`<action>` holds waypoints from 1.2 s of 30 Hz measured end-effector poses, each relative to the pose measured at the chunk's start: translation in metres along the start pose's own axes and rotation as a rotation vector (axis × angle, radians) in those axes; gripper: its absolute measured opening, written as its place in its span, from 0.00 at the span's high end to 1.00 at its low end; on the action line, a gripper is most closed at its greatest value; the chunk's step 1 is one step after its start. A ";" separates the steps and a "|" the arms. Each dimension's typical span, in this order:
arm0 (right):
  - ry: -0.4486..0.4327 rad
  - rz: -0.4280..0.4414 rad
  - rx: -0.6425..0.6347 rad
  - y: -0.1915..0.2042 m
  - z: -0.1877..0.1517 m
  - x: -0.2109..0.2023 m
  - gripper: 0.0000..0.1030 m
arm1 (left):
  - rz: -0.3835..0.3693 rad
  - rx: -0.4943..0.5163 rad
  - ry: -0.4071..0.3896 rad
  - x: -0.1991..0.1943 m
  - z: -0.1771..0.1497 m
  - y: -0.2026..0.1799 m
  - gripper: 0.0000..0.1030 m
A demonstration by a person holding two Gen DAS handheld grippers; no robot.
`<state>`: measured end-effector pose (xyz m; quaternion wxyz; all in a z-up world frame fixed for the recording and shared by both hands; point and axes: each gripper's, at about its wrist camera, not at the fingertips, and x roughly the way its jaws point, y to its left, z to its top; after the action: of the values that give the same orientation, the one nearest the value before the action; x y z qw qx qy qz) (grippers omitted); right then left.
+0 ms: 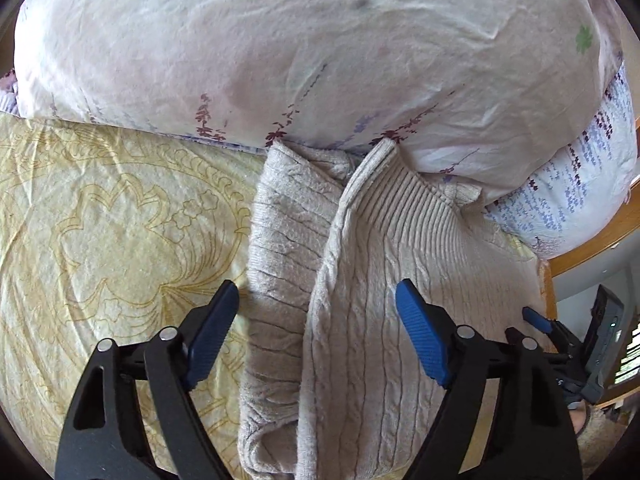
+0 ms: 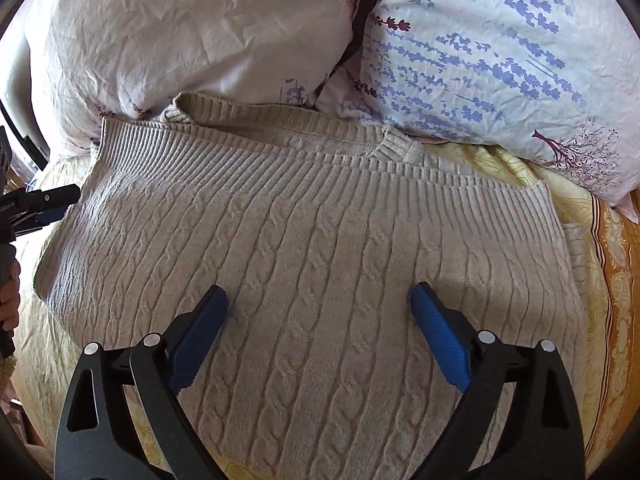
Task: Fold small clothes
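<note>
A beige cable-knit sweater [image 2: 312,240] lies on the bed with its ribbed hem toward the pillows. In the left wrist view the sweater [image 1: 360,280] shows a sleeve or side folded over along its left edge [image 1: 280,240]. My left gripper [image 1: 318,300] is open and empty, just above the sweater's folded left edge. My right gripper [image 2: 318,300] is open and empty, over the middle of the sweater's body. The right gripper also shows at the right edge of the left wrist view [image 1: 560,336], and the left gripper at the left edge of the right wrist view [image 2: 40,204].
The bed has a yellow patterned sheet [image 1: 100,220]. Two large pillows with purple flower prints [image 1: 280,52] [image 2: 500,60] press against the sweater's far edge. A wooden bed frame [image 1: 592,248] runs at the right, with an orange border of the sheet [image 2: 616,280].
</note>
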<state>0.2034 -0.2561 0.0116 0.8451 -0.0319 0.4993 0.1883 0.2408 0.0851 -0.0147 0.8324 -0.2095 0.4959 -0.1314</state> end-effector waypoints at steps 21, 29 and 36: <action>-0.027 -0.022 -0.037 0.002 0.000 0.002 0.01 | -0.204 -0.134 0.025 -0.002 -0.002 -0.001 0.77; -0.037 -0.020 -0.034 0.001 -0.001 0.000 0.01 | -0.377 -0.103 -0.024 -0.018 0.005 -0.062 0.78; -0.043 0.120 0.016 -0.017 -0.003 -0.015 0.01 | -0.539 -0.066 0.026 -0.003 0.006 -0.129 0.79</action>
<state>0.2009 -0.2768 0.0205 0.8430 0.0089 0.4837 0.2350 0.2431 -0.0258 0.0516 0.7536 -0.3593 0.4370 -0.3348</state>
